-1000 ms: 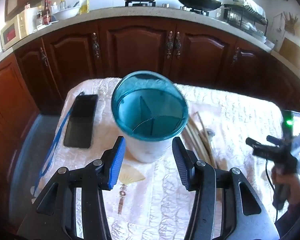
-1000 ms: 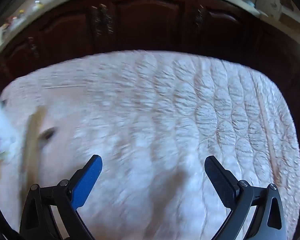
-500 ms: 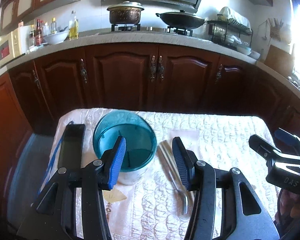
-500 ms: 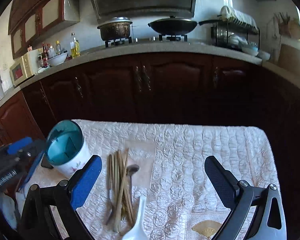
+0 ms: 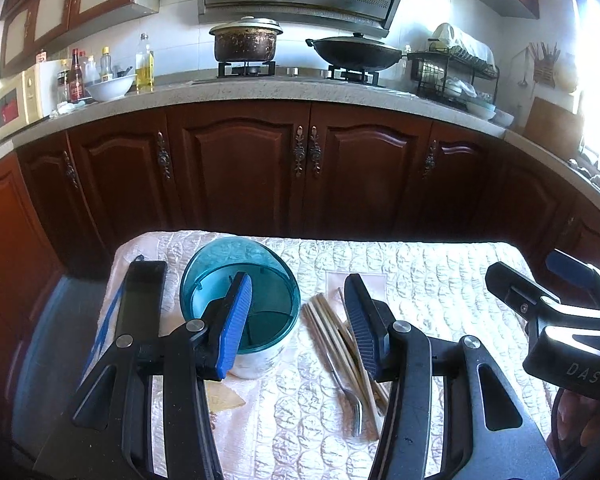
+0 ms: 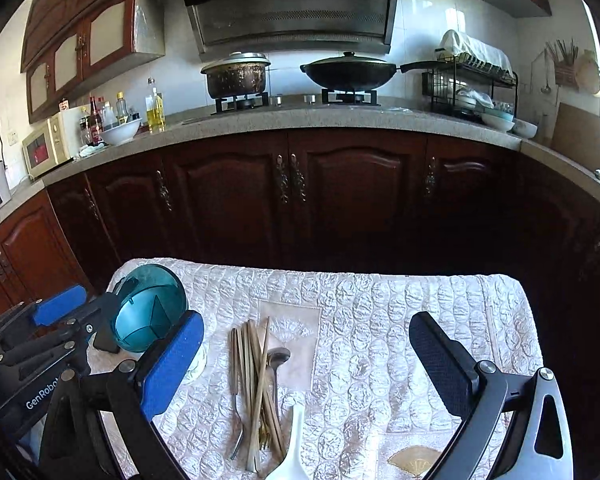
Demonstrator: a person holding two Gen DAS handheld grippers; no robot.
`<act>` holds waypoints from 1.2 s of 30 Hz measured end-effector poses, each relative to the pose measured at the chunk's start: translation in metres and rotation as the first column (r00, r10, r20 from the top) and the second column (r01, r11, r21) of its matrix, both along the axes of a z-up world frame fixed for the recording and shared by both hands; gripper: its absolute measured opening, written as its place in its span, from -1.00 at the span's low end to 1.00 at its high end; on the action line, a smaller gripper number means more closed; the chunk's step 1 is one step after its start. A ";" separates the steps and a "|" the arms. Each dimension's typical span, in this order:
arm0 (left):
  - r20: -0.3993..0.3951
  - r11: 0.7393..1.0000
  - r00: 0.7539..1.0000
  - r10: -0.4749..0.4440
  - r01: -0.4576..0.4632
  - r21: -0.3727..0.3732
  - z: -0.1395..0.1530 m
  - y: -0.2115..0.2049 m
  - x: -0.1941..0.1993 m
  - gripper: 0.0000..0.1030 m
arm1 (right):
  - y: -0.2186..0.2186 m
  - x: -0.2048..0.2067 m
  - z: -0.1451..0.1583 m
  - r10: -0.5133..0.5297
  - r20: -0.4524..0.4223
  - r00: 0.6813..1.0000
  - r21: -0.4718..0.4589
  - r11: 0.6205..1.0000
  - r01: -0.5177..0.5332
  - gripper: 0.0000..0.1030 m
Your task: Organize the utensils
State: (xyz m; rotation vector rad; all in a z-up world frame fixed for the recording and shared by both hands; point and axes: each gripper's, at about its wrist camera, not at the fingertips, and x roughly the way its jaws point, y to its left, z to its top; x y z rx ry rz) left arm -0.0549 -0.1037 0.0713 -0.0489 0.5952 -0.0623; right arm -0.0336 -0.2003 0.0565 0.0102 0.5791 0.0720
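Now both grippers' fingers spread, empty: left gripper (image 5: 296, 316), right gripper (image 6: 306, 364); one holder (image 6: 150, 310), one fork (image 6: 237, 420).

On the desk (image 6: 420, 320), the holder (image 6: 150, 312) stands at centre left of the right wrist frame, with the chopsticks (image 6: 256, 376) bundled just right of it at lower centre. A fork (image 6: 236, 412) lies along their left side, a spoon (image 6: 278, 364) on their right, and a ladle (image 6: 292, 452) below them at the bottom edge. In the left wrist frame a phone (image 5: 138, 300) lies left of the holder.

free: cloth (image 6: 420, 320) right of chopsticks (image 6: 256, 364) | obstacle: holder (image 5: 256, 320) just left
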 end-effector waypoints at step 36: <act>-0.024 0.999 0.999 -0.031 0.031 -0.010 0.003 0.019 0.010 -0.07 | -0.003 0.000 0.001 0.001 0.004 1.000 -0.016 1.000 -0.001 0.98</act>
